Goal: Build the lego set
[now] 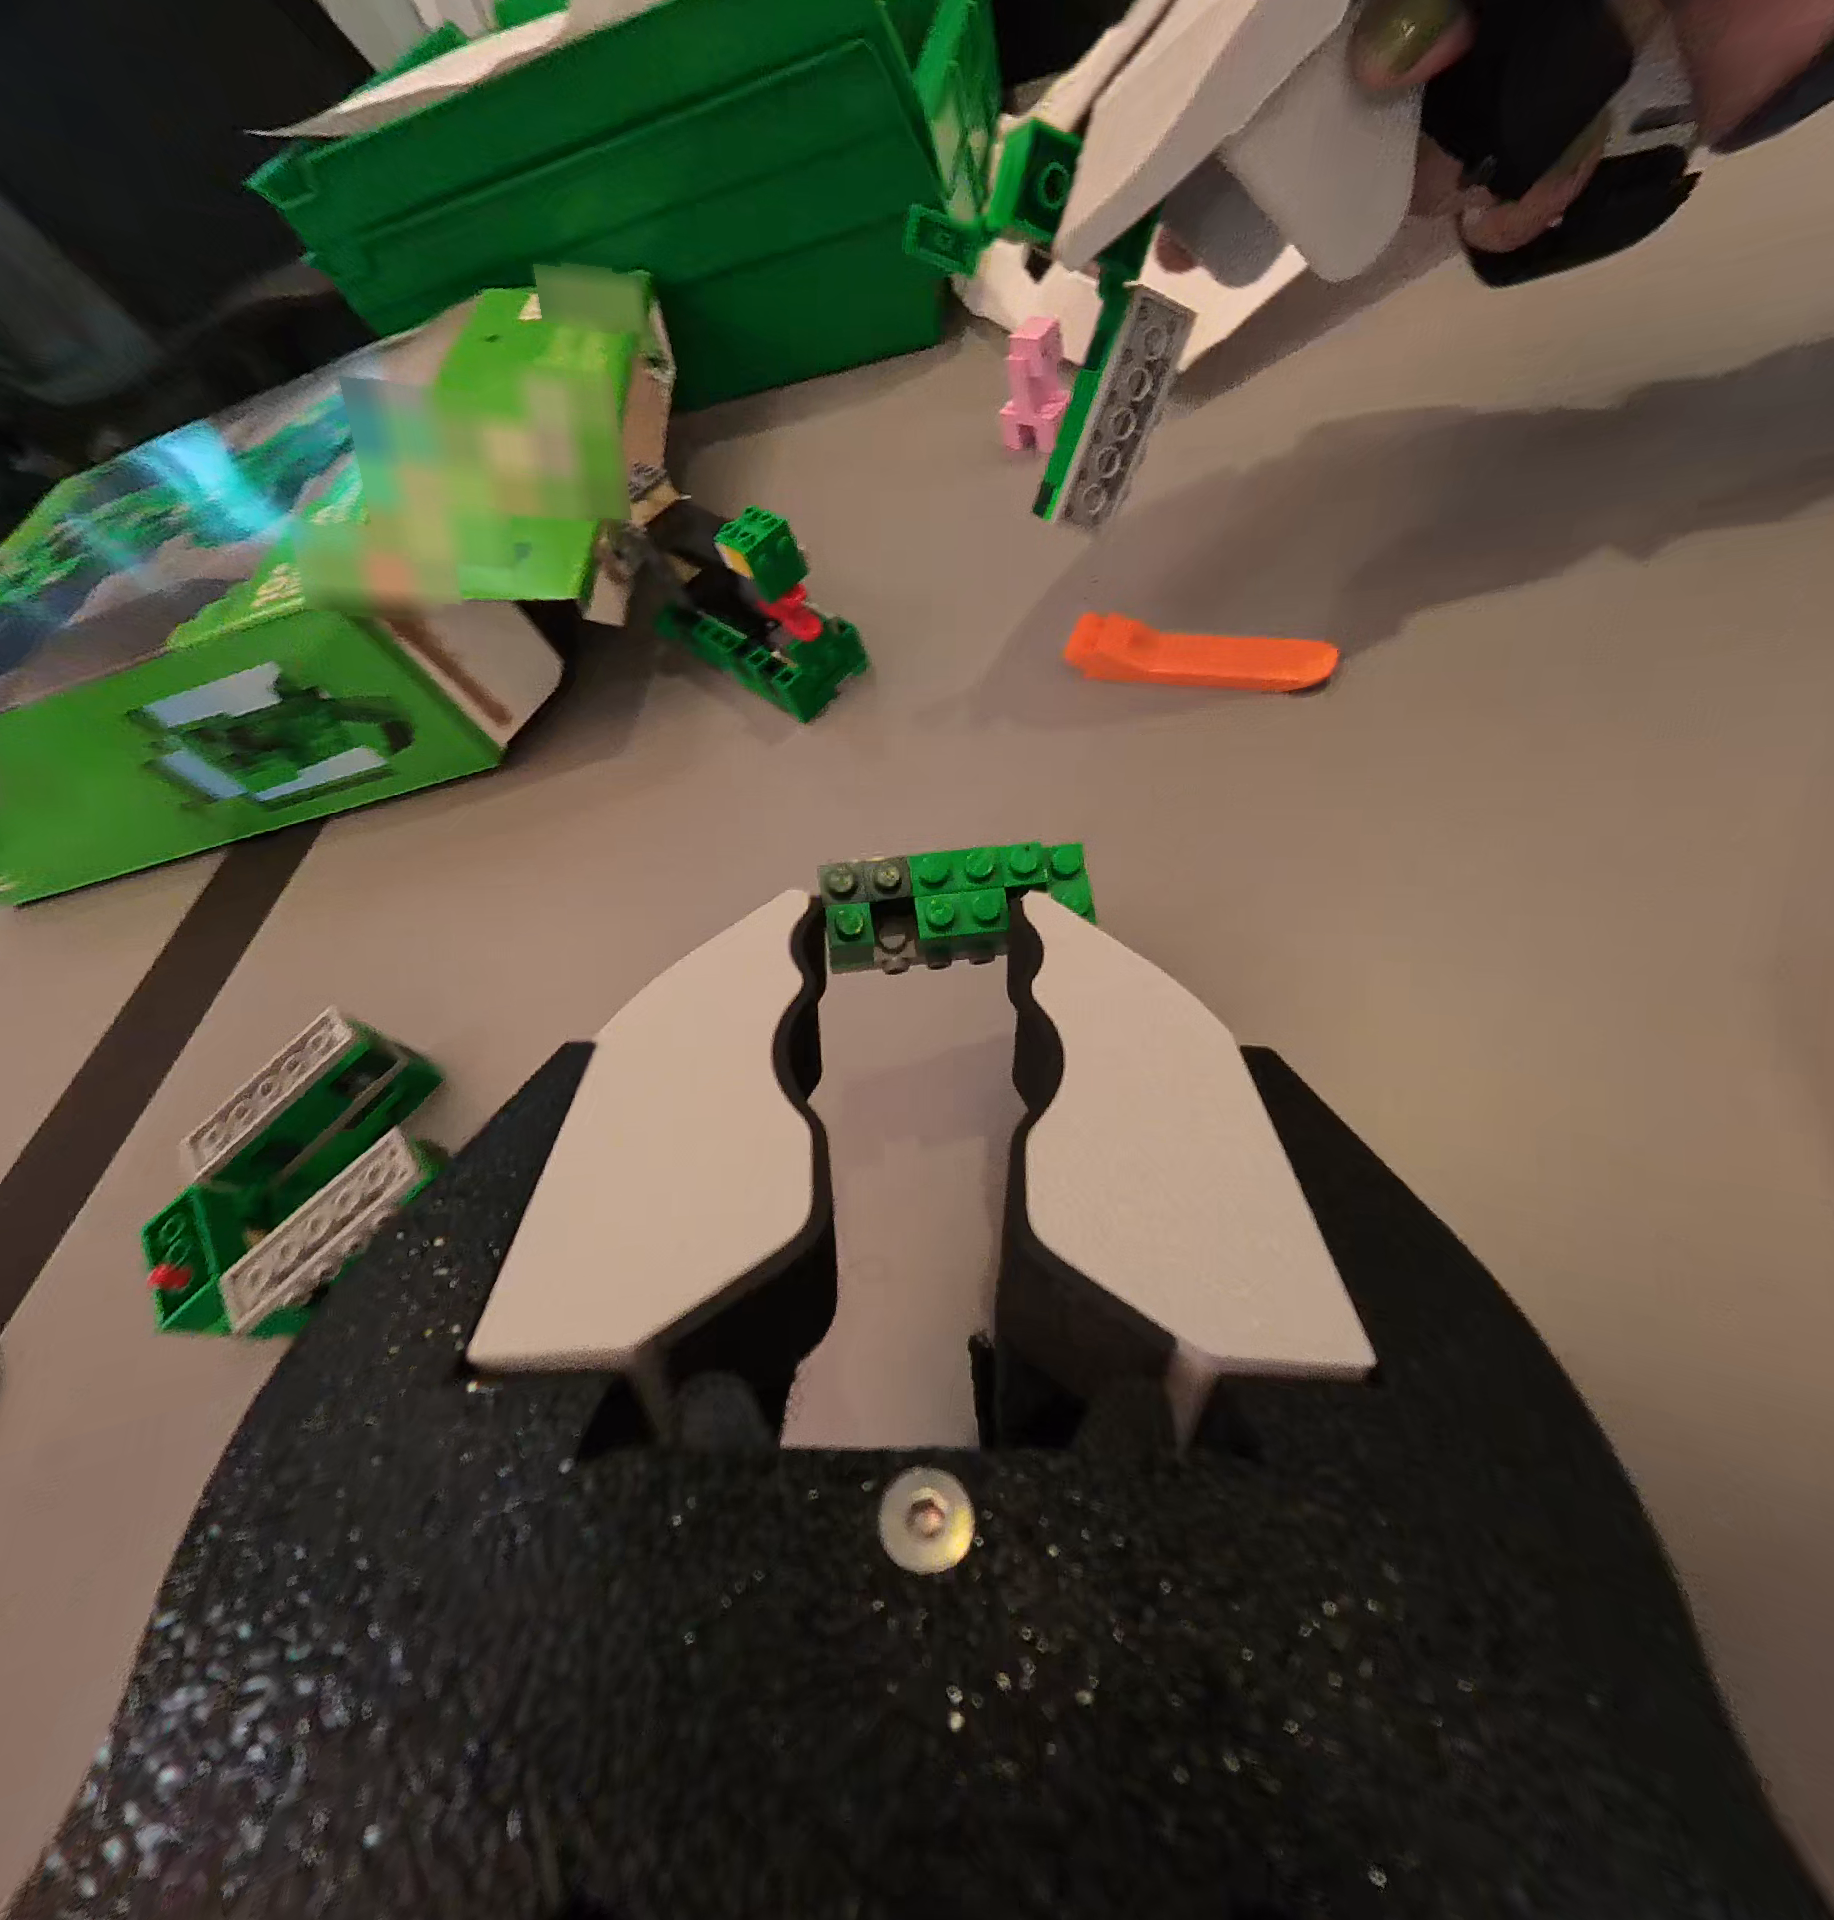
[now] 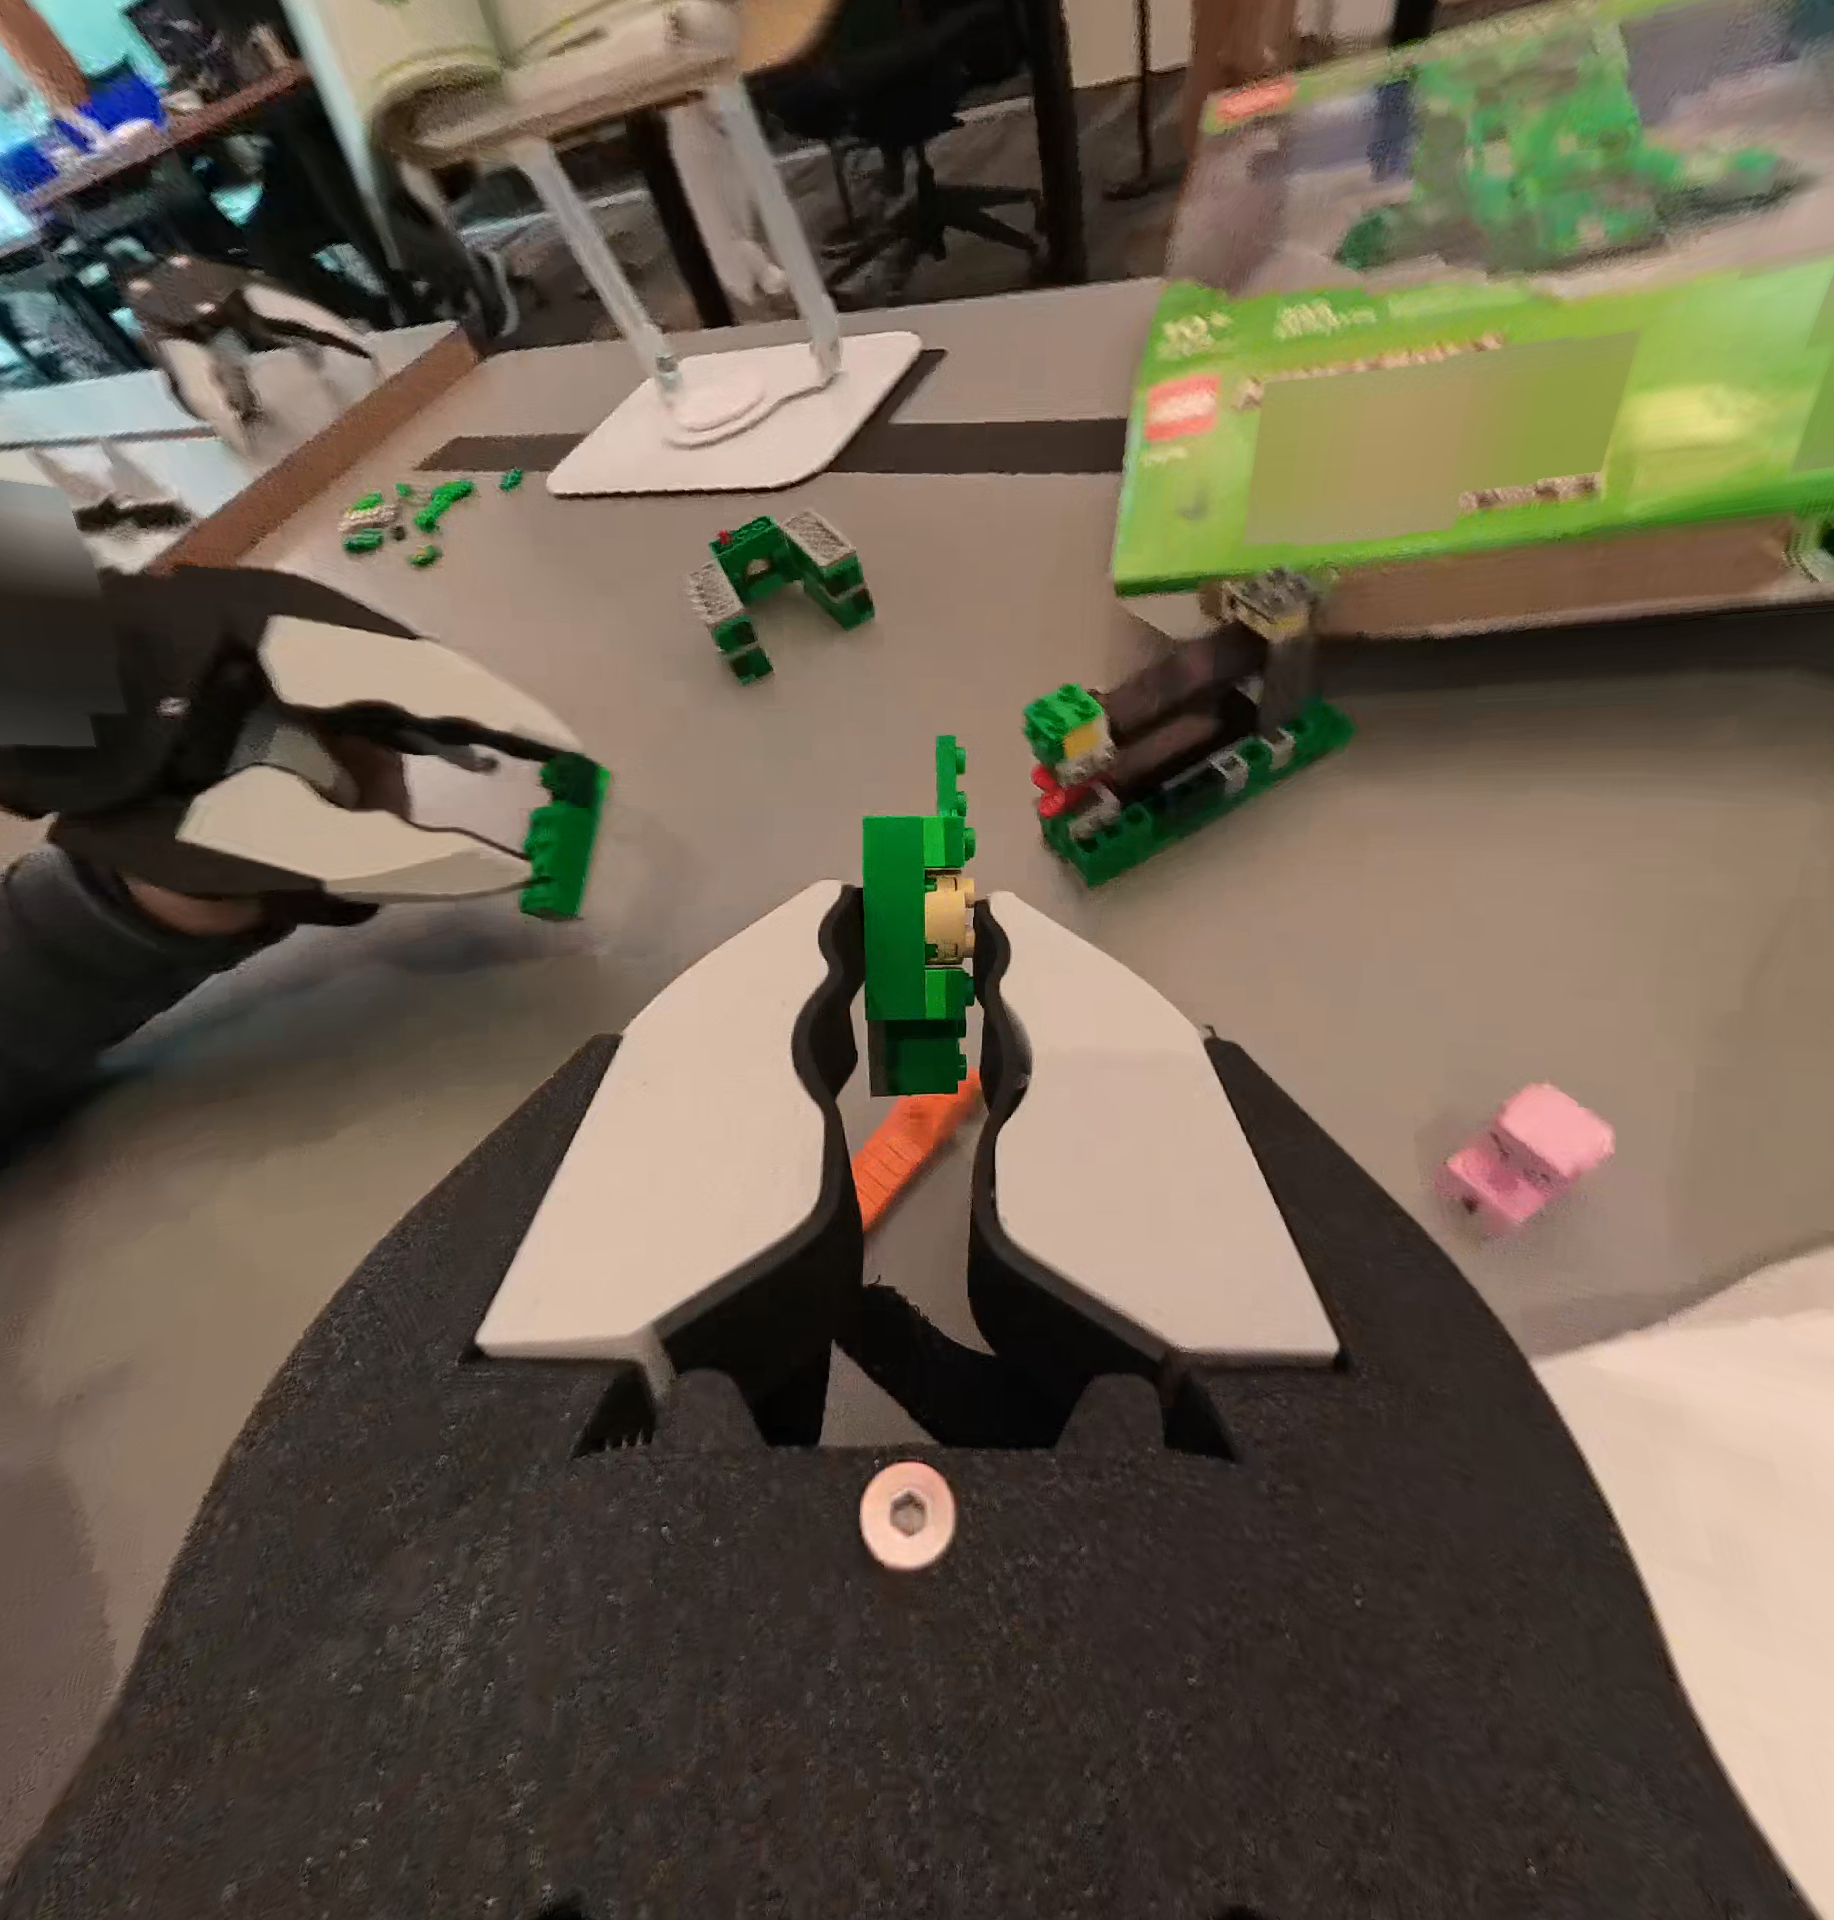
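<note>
Up front, left gripper (image 1: 918, 925) clamped on a small green block (image 1: 954, 902), studs up, above the grey table (image 1: 1412, 935). Right gripper (image 2: 908, 925) likewise clamped, on a green assembly (image 2: 913, 935) with a tan piece, held on edge, a thin green plate standing up from its top. Seen from the left wrist, right gripper (image 1: 1131, 208) at one o'clock, gripping that assembly (image 1: 1105, 416), its grey underside hanging toward the table. Orange separator (image 1: 1199, 652) lying flat at two o'clock of the block, well apart. Pink pig (image 1: 1034, 387) at twelve, just beside the hanging assembly. Green-and-black build (image 1: 762, 623) at eleven, near an open set box (image 1: 217, 748). Green bin (image 1: 632, 177) farther back at eleven. Green-and-grey arch (image 1: 279, 1174) at eight, on the table near the gripper body. From the right wrist, left gripper (image 2: 554, 831) at nine o'clock with its block (image 2: 565, 836); loose green bits (image 2: 404, 514) far off at eleven; white stand base (image 2: 736, 416) at twelve.
</note>
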Motion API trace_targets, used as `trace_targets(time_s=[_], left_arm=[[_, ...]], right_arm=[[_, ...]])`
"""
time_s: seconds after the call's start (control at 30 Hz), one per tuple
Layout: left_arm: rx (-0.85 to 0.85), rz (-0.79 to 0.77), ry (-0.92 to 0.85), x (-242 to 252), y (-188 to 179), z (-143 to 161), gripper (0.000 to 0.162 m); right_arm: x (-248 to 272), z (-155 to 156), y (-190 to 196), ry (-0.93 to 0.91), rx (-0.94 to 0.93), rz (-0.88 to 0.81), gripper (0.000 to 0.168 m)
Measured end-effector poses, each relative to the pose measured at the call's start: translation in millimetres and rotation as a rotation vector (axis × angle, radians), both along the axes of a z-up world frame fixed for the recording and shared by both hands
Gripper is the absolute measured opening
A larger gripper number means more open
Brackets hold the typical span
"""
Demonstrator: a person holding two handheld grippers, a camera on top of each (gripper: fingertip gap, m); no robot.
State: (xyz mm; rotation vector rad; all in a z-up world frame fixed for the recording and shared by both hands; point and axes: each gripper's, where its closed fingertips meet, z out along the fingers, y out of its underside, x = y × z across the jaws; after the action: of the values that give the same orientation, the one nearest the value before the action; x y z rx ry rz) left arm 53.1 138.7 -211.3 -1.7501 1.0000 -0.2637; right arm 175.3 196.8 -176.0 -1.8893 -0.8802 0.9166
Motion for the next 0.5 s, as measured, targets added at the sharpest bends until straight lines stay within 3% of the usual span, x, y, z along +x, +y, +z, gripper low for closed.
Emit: trace_targets(time_s=[0.23,0.5], left_arm=[[-0.002,0.03,-0.011,-16.9,-6.8,0.3,0.033],[-0.003,-0.066,-0.014,-4.6,-16.2,10.5,0.033]], right_arm=[[17.1,-27.9,1.4,-0.185,0.039,-0.129,0.019],[-12.6,-36.0,-12.7,-0.2,0.051,-0.07,0.019]])
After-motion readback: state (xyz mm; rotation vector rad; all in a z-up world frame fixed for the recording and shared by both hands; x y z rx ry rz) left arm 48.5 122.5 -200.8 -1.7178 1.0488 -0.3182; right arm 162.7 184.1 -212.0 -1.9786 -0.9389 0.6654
